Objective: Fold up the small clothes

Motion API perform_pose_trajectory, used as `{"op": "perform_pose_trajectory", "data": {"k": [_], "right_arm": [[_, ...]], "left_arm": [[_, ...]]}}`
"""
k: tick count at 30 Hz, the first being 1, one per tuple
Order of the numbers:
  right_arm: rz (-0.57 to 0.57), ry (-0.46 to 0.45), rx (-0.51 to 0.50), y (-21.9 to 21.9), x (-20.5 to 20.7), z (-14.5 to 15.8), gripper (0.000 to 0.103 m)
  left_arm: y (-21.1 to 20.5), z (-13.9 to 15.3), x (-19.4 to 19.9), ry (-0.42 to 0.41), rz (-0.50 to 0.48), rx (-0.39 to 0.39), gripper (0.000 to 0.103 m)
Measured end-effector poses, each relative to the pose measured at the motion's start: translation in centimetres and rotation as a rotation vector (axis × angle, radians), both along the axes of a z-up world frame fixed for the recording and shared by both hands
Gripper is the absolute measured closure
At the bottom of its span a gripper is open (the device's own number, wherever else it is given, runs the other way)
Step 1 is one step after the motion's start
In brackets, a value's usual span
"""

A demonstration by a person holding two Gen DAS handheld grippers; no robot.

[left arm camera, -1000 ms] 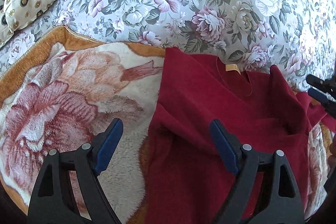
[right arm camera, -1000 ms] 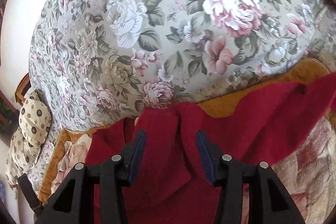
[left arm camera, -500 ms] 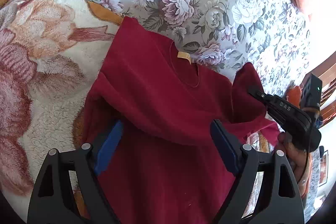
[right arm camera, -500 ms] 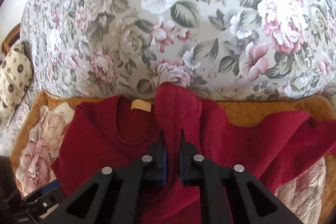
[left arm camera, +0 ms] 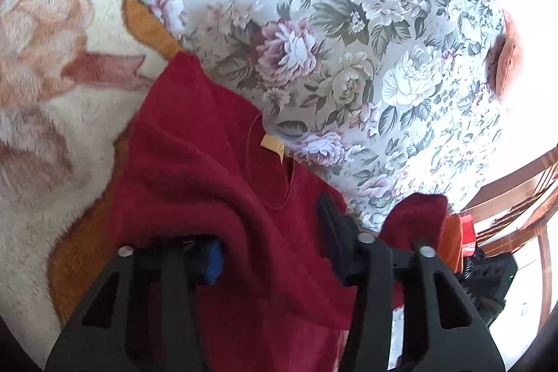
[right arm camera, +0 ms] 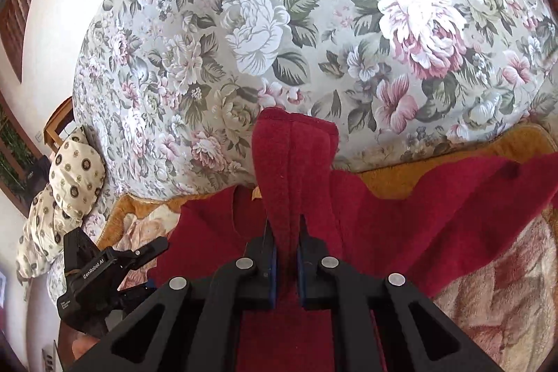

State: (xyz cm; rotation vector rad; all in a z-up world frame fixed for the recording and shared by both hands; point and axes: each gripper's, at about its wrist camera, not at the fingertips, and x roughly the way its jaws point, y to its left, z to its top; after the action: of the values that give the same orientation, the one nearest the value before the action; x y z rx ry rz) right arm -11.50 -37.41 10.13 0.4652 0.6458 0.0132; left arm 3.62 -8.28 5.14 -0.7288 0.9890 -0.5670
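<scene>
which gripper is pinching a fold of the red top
The right gripper: its jaws clamp a raised fold of the red top. The left gripper has cloth between wider-set jaws.

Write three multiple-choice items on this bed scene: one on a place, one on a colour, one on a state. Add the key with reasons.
1. Where does the dark red fleece top lie?
A. On the plush rose-patterned blanket
B. On a chair
C. In a basket

2. What colour is the neck label?
A. White
B. Yellow-orange
C. Black

3. What are the right tongs doing?
A. Hanging open
B. Shut on nothing
C. Pinching a fold of the top

Key: 1 A, the blanket shows around the garment; 2 B, the tag at the collar is yellow-orange; 3 C, red cloth stands up between the fingers.
</scene>
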Motion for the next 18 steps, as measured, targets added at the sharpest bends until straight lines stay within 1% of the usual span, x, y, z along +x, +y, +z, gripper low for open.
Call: {"op": "perform_pose_trajectory", "data": {"k": [1,3,4,5,6,7,9,10,11,12,13,14,16,18], "right_arm": [[0.026,-0.061,0.011,0.3,0.2,1.3,0.095],[0.065,-0.205,0.019,1.0,-0.4,3.6,0.095],[0.071,-0.256,0.004,1.1,-0.8,4.0,0.095],[0.071,-0.265,-0.016,1.3,-1.0,3.5,0.095],[0.062,-0.227,-0.034,1.4,-0.9,2.3,0.095],[0.04,-0.14,-0.028,1.0,-0.6,-0.1,0.095],[-0.016,0.054,0.052,-0.7,-0.5,-5.7,0.095],[-0.05,0.169,0.089,-1.7,-0.9,-8.6,0.095],[-0.078,0.231,0.108,-2.6,-1.7,-10.4,0.093],[-0.097,0.24,0.116,-3.2,-2.9,-11.2,0.089],[-0.114,0.225,0.095,-3.5,-3.9,-11.0,0.084],[-0.137,0.21,0.045,-3.7,-4.9,-10.3,0.079],[-0.178,0.182,-0.061,-3.6,-5.9,-7.9,0.073],[-0.191,0.131,-0.127,-3.0,-6.0,-5.2,0.072]], "left_arm": [[0.7,0.6,-0.3,-0.048,0.023,0.025,0.062],[2.5,1.6,-1.1,-0.116,0.079,0.067,0.062],[3.1,1.6,-1.5,-0.133,0.091,0.072,0.062],[3.6,1.4,-1.9,-0.137,0.101,0.091,0.062],[3.6,1.0,-2.2,-0.132,0.104,0.123,0.062],[3.5,0.3,-2.4,-0.118,0.093,0.169,0.062],[3.0,-1.1,-2.5,-0.06,0.069,0.235,0.062],[2.9,-1.6,-2.6,-0.036,0.062,0.255,0.062],[2.9,-1.9,-2.8,-0.018,0.055,0.27,0.062],[3.0,-1.8,-3.1,-0.01,0.057,0.299,0.062],[3.1,-1.5,-3.4,-0.01,0.061,0.333,0.062],[3.3,-1.2,-3.7,-0.016,0.06,0.358,0.062],[3.9,-0.4,-4.3,-0.034,0.059,0.377,0.062],[4.5,0.1,-4.5,-0.047,0.078,0.405,0.062]]}}
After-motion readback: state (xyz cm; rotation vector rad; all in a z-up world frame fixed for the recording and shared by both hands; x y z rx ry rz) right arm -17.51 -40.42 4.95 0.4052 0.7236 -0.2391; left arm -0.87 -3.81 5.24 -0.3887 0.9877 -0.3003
